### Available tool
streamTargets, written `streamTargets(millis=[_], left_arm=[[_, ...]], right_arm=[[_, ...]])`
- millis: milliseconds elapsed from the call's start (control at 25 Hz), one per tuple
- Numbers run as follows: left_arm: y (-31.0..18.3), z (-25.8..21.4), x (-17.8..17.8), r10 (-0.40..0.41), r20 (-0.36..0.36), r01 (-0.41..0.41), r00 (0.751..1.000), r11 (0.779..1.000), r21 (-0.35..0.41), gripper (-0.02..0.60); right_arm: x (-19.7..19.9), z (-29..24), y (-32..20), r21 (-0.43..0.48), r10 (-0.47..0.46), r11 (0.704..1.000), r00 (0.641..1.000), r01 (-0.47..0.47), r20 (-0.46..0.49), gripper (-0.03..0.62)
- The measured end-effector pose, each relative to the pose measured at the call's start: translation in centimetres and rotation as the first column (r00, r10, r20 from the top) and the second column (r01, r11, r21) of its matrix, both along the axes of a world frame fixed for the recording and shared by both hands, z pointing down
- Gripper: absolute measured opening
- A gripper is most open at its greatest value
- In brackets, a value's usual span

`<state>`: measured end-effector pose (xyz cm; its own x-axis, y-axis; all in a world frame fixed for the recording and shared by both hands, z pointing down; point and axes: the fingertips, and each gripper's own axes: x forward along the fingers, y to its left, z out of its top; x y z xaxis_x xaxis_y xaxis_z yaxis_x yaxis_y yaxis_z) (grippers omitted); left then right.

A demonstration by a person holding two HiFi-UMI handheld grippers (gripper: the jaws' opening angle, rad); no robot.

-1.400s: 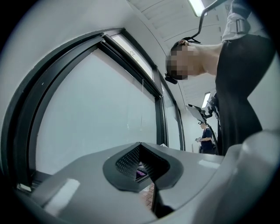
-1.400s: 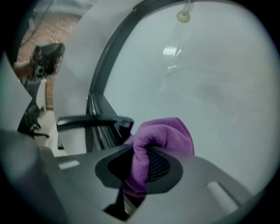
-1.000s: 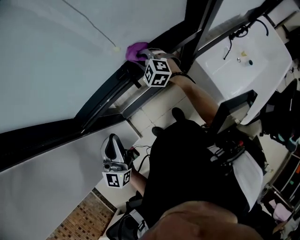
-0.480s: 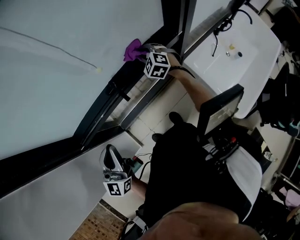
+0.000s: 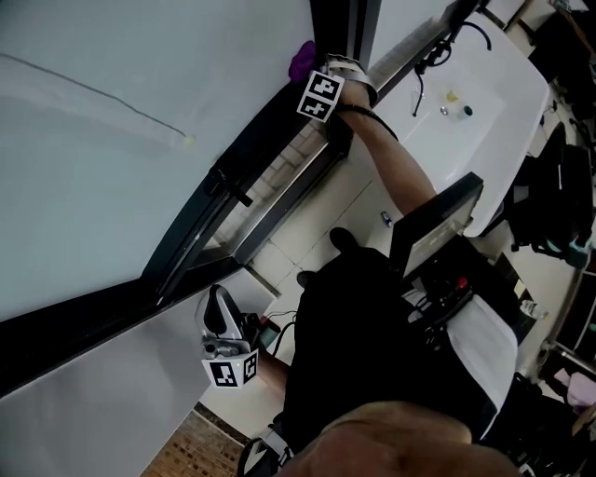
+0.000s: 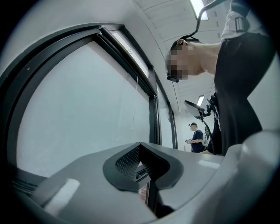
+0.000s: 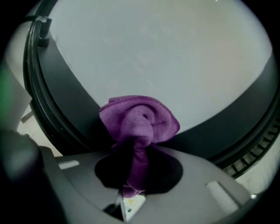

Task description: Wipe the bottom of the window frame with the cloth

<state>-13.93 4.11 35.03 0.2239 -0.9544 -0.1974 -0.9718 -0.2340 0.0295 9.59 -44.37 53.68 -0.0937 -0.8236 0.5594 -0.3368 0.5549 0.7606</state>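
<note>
My right gripper [image 5: 314,76] is shut on a bunched purple cloth [image 5: 303,60] at the top of the head view. The cloth presses against the black bottom window frame [image 5: 250,154], close to the vertical black post [image 5: 345,23]. In the right gripper view the cloth [image 7: 138,119] bulges out from the gripper [image 7: 134,154] and lies on the dark frame [image 7: 65,105] below the pale glass [image 7: 166,48]. My left gripper [image 5: 217,300] hangs low at the left, away from the frame. In its own view the left gripper [image 6: 141,162] has its jaws together with nothing between them.
A white sink [image 5: 494,102] with a black faucet [image 5: 421,73] stands right of the window. A blind cord's pull [image 5: 189,140] hangs against the glass. White tiles [image 5: 307,224] run under the frame. A dark screen [image 5: 433,228] is near my body. A distant person [image 6: 197,138] stands by the windows.
My right gripper has slid the purple cloth along the bottom frame to the right, up to the vertical post. The left gripper has hardly moved.
</note>
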Motion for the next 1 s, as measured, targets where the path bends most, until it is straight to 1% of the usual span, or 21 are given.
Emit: streamTargets(millis=[80,120,160,200,240,280,320,360,400,440,480,520,600,640,680,720,760,840,920,1000], left_arm=[[0.0,0.0,0.1,-0.001,-0.001,0.001,1.0,1.0,0.005,0.002],[0.0,0.0,0.1,-0.001,-0.002,0.001,1.0,1.0,0.007,0.002],[0.1,-0.1,0.0,-0.003,-0.001,0.003,1.0,1.0,0.007,0.002],[0.3,0.0,-0.3,-0.006,-0.001,0.006,1.0,1.0,0.005,0.002],[0.6,0.0,-0.6,-0.012,-0.001,0.012,1.0,1.0,0.001,0.002],[0.8,0.1,-1.1,-0.02,-0.005,0.02,1.0,1.0,-0.002,0.002],[1.0,0.2,-1.5,-0.027,-0.011,0.027,1.0,1.0,-0.003,0.002],[1.0,0.2,-1.7,-0.034,-0.018,0.034,0.999,0.999,-0.003,0.002],[0.9,0.2,-1.9,-0.038,-0.024,0.038,0.999,0.999,-0.002,0.002],[0.8,0.2,-1.9,-0.039,-0.026,0.039,0.999,0.999,-0.002,0.002],[0.7,0.1,-1.8,-0.038,-0.025,0.038,0.999,0.999,-0.002,0.002],[0.7,-0.1,-1.7,-0.038,-0.023,0.038,0.999,0.999,-0.002,0.002],[0.9,-0.2,-1.5,-0.046,-0.022,0.046,0.999,0.999,-0.002,0.002],[1.1,-0.3,-1.4,-0.053,-0.022,0.053,0.998,0.999,-0.002,0.002],[1.3,-0.3,-1.4,-0.06,-0.021,0.06,0.998,0.998,-0.004,0.002],[1.5,-0.3,-1.5,-0.065,-0.021,0.065,0.998,0.998,-0.006,0.002],[1.5,-0.4,-1.6,-0.067,-0.022,0.067,0.998,0.998,-0.009,0.002],[1.4,-0.4,-2.0,-0.069,-0.024,0.068,0.997,0.998,-0.014,0.002],[1.5,-0.2,-2.2,-0.067,-0.027,0.067,0.997,0.998,-0.013,0.002],[1.6,-0.1,-2.3,-0.064,-0.024,0.064,0.998,0.998,-0.007,0.002]], right_arm=[[0.6,0.3,-0.6,0.021,0.028,0.999,0.999,-0.028,-0.045,0.06],[0.8,0.2,-0.7,0.02,0.04,0.999,0.998,-0.039,-0.039,0.06],[1.0,-0.1,-0.4,0.007,0.052,0.999,0.999,-0.052,-0.008,0.062],[0.8,-0.7,0.5,-0.015,0.059,0.998,0.997,-0.058,0.057,0.065],[0.3,-1.9,2.2,-0.045,0.054,0.998,0.985,-0.047,0.164,0.066],[-0.9,-3.5,4.3,-0.084,0.032,0.996,0.948,-0.006,0.316,0.066],[-2.8,-5.4,6.8,-0.127,0.0,0.989,0.867,0.073,0.498,0.066],[-5.1,-7.3,9.3,-0.162,-0.028,0.97,0.742,0.183,0.67,0.066],[-7.7,-8.7,11.6,-0.183,-0.041,0.935,0.608,0.302,0.793,0.066],[-10.2,-9.3,13.6,-0.192,-0.048,0.895,0.514,0.403,0.856,0.066],[-12.5,-9.2,15.3,-0.198,-0.066,0.859,0.484,0.473,0.872,0.066],[-14.6,-8.2,16.6,-0.205,-0.104,0.833,0.508,0.514,0.855,0.066],[-18.4,-5.1,18.6,-0.216,-0.225,0.799,0.613,0.561,0.757,0.067],[-19.7,-3.6,19.4,-0.213,-0.294,0.79,0.661,0.575,0.691,0.067],[-20.5,-2.6,19.7,-0.202,-0.352,0.788,0.695,0.581,0.627,0.067],[-20.7,-2.1,19.7,-0.187,-0.388,0.793,0.717,0.58,0.579,0.067],[-20.5,-2.0,19.4,-0.175,-0.405,0.801,0.734,0.572,0.544,0.067],[-19.2,-2.1,18.0,-0.157,-0.414,0.826,0.771,0.542,0.484,0.067],[-17.3,-1.8,16.3,-0.152,-0.394,0.852,0.803,0.502,0.446,0.066],[-14.7,-1.4,14.1,-0.155,-0.352,0.881,0.837,0.448,0.419,0.066]])
